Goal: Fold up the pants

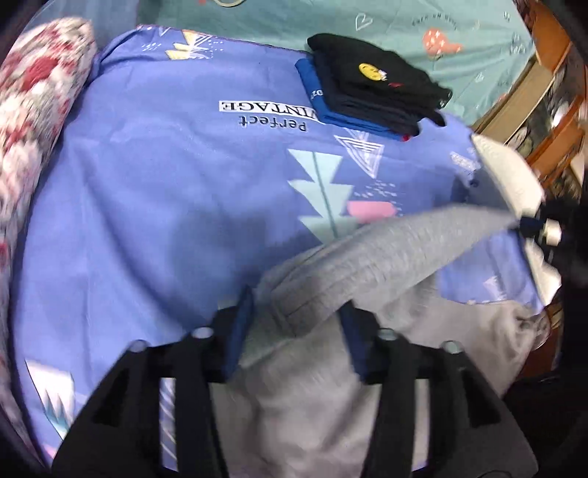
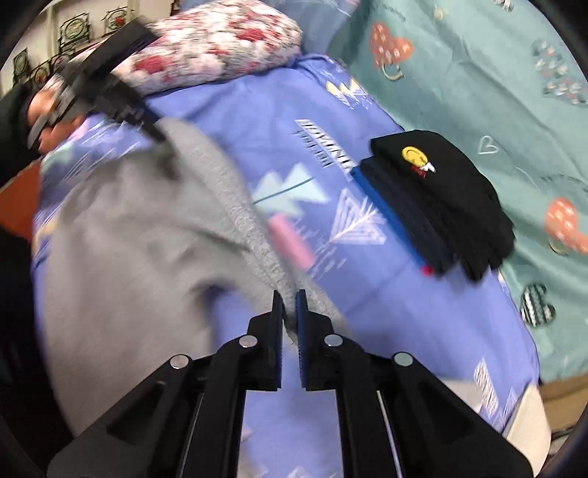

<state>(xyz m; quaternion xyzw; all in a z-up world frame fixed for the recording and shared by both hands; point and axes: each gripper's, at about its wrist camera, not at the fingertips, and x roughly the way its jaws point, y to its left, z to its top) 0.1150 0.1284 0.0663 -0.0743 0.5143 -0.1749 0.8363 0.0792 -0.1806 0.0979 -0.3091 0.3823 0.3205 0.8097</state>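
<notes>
Grey sweatpants [image 1: 367, 250] hang stretched between my two grippers above a violet printed bedsheet [image 1: 165, 191]. In the left wrist view my left gripper [image 1: 297, 316] is shut on a thick bunch of the waistband, which fills the gap between its blue pads. The band runs up and right to my right gripper [image 1: 529, 220], which pinches its far end. In the right wrist view my right gripper [image 2: 290, 305] is shut on the fleecy edge of the grey pants [image 2: 128, 239]. My left gripper [image 2: 147, 125] holds the other end at upper left. Both views are motion-blurred.
A stack of folded dark clothes [image 1: 371, 88] [image 2: 433, 198], with a black piece bearing a yellow smiley patch on top, lies on the sheet's far side. A red and white floral pillow [image 1: 33, 103] borders the sheet, a teal cover [image 1: 422, 25] lies beyond, and wooden furniture [image 1: 551, 95] stands at right.
</notes>
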